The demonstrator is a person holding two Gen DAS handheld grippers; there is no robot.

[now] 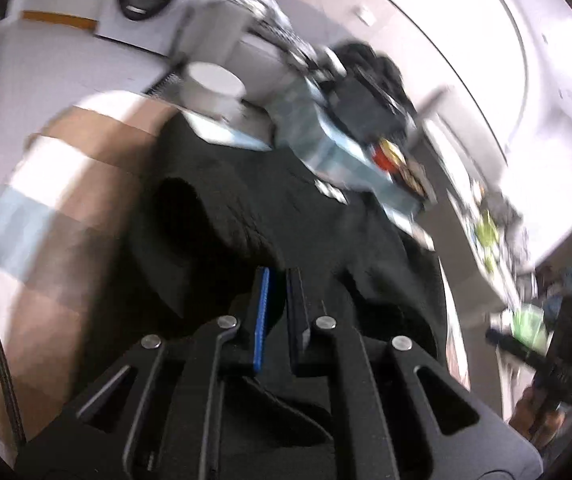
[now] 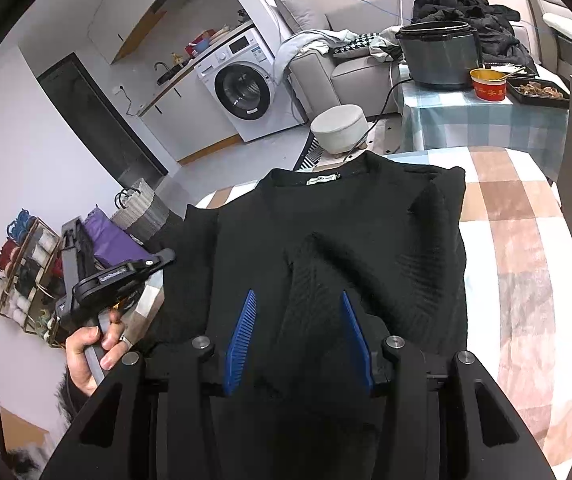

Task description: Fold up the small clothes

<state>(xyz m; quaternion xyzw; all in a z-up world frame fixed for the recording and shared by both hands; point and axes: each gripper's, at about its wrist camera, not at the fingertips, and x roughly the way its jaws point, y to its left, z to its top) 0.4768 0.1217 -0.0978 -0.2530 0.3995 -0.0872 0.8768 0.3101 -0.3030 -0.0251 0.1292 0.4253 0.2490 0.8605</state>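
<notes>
Behind the table stands a washing machine point(image 2: 246, 88), with a grey sofa point(image 2: 337, 68) to its right and a second table holding a cooking pot point(image 2: 437, 54). Nearer, a checked tablecloth point(image 2: 513, 216) covers the table where the black sweater point(image 2: 349, 240) lies flat, its neck label point(image 2: 323, 178) pointing away and both sides already turned in toward the middle. On the left, a person's hand point(image 2: 86, 356) holds the left gripper point(image 1: 278, 276) off the cloth's left edge; its blue pads point(image 1: 261, 320) are pressed together, and the blurry view does not show cloth caught between them. In the middle, the right gripper point(image 2: 297, 300) hangs over the sweater's lower half with its jaws spread and nothing pinched. The sweater looks soft, light and floppy, so it will likely sag and bend wherever it is lifted. Good places to pinch seem to be the two bottom corners, or the thick folded edges. To the right, the table has lots of bare room. On the left, the sweater lies close to the table's edge and could slide off.
</notes>
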